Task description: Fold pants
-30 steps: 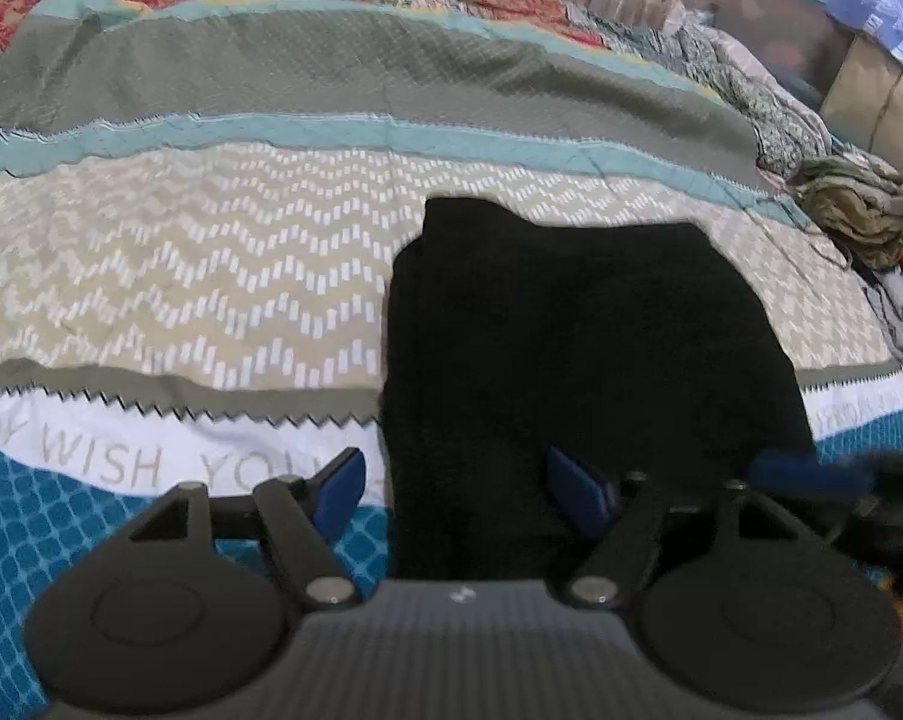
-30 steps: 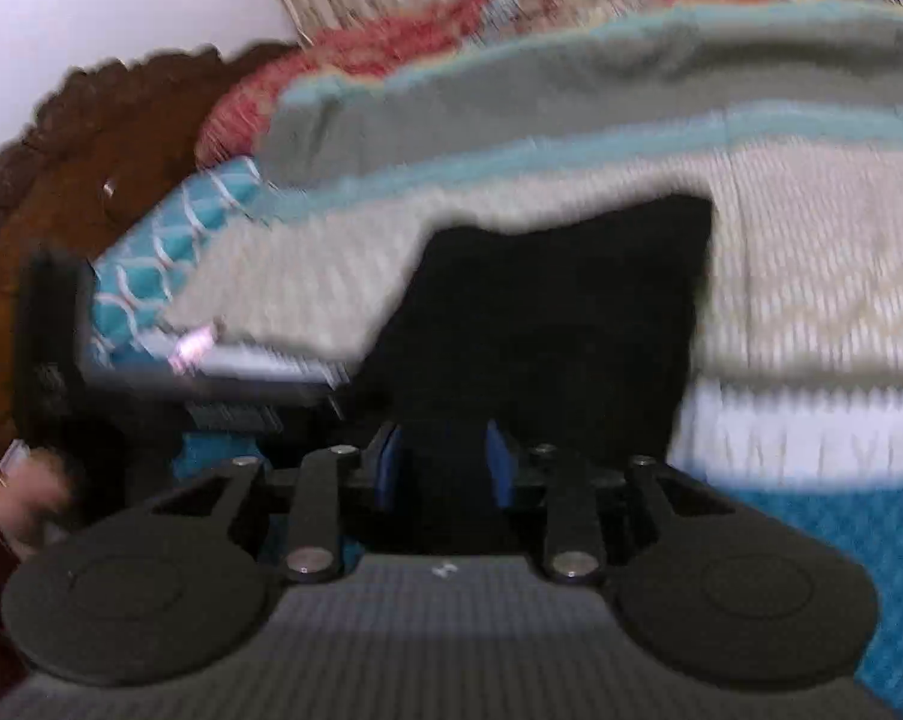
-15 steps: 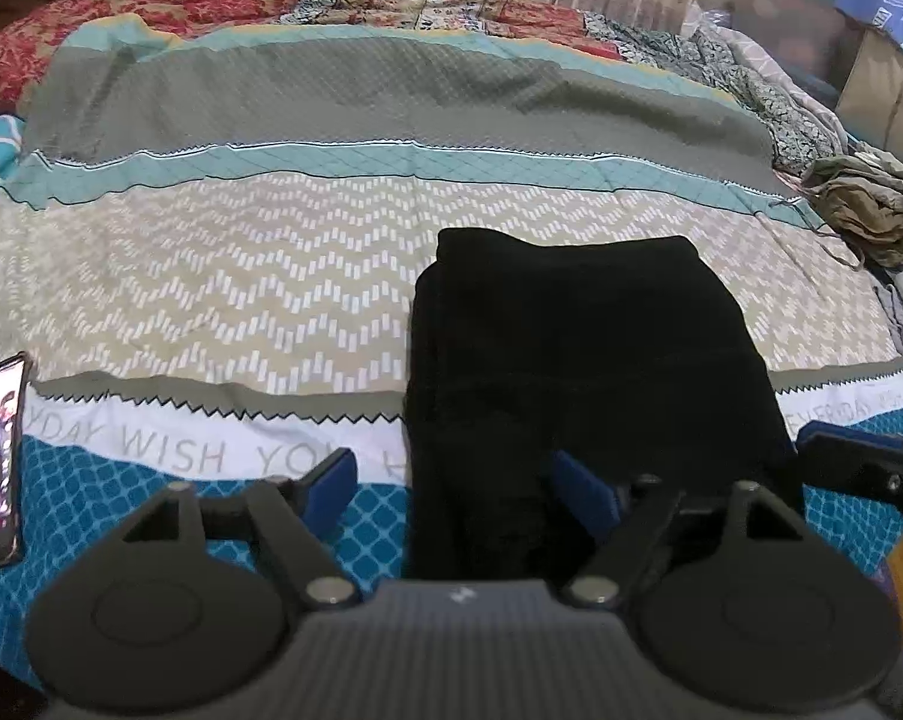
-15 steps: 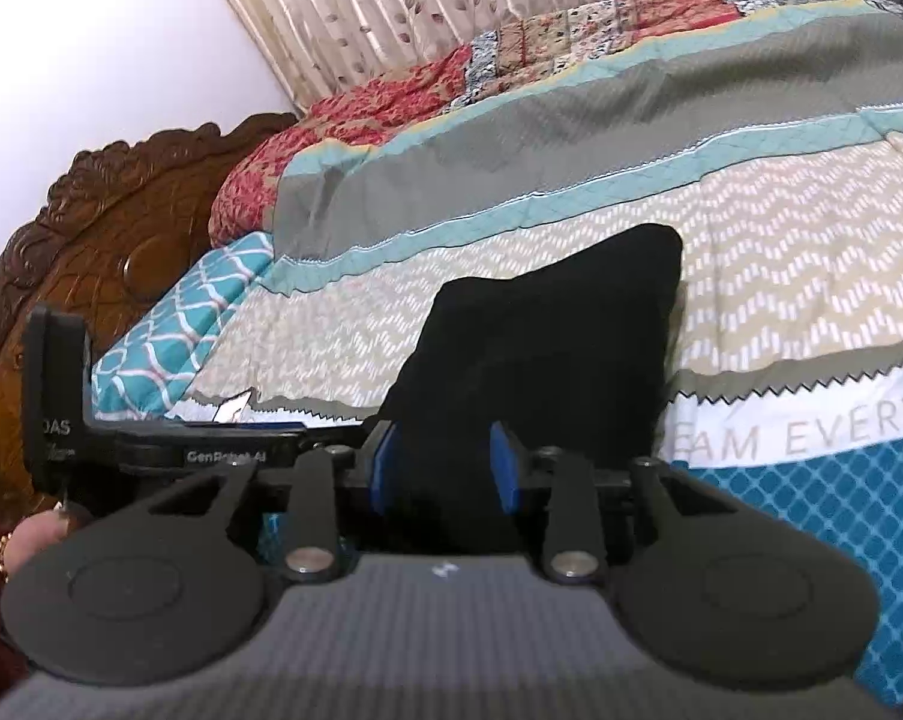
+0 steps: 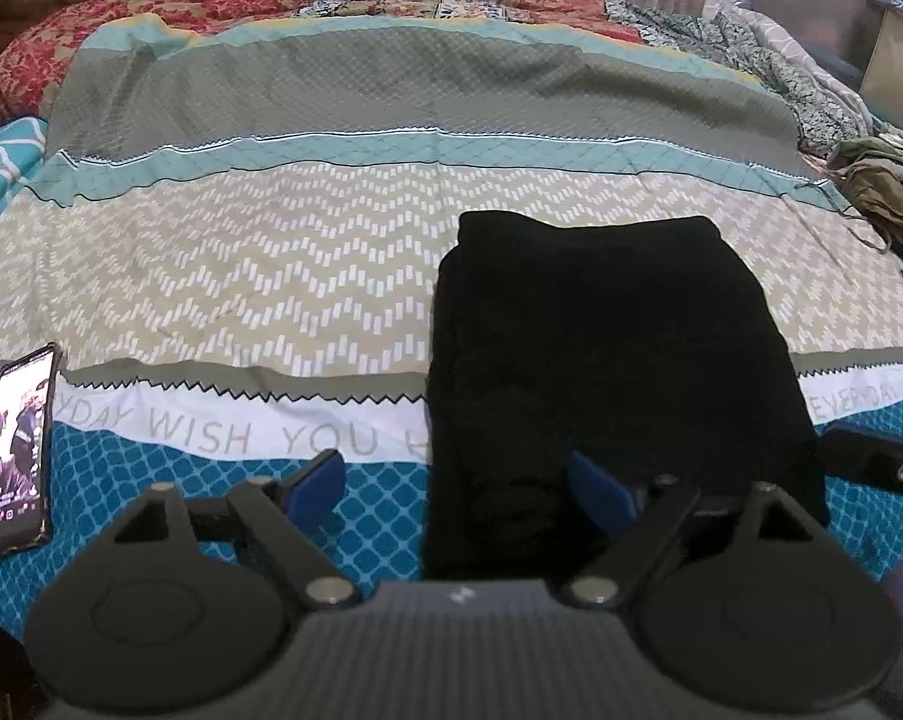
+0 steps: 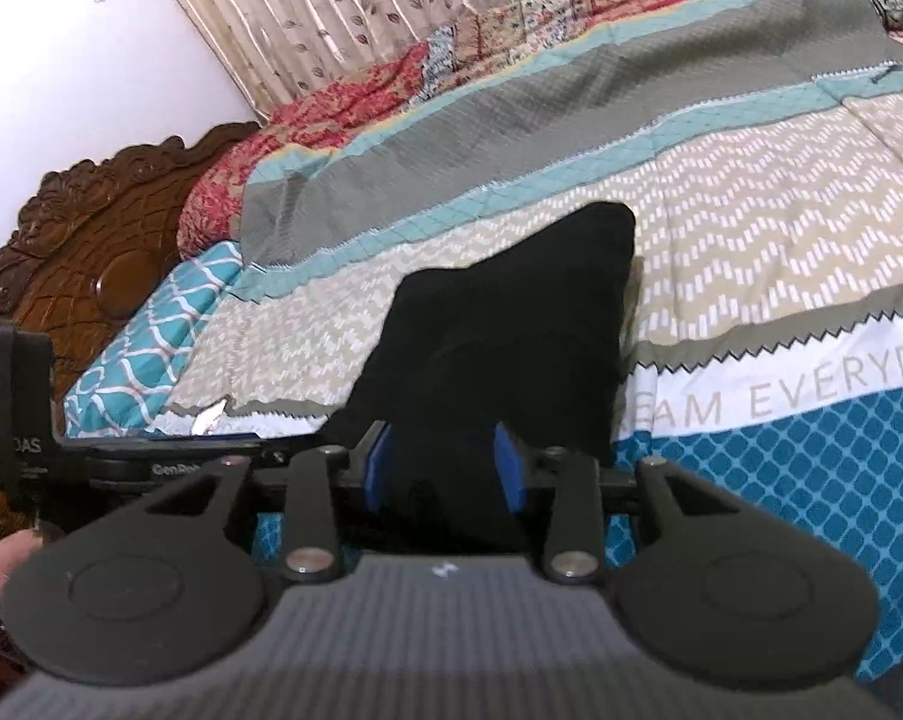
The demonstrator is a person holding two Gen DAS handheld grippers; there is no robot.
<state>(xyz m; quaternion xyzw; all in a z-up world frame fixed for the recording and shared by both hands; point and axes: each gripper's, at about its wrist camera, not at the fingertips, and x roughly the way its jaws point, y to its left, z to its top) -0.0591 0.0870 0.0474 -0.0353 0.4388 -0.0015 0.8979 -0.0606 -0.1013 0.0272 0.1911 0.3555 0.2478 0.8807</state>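
The left gripper (image 5: 457,489), tilted down over the bedspread (image 5: 241,276), has just been opening wide around nothing, while the right gripper (image 6: 442,459) – jaws also just easing apart, clear of the cloth – points at the folded black pants (image 5: 613,360).

A home bedroom: quilted bedspread (image 5: 343,276), carved wooden headboard (image 6: 91,252), curtains (image 6: 355,6).
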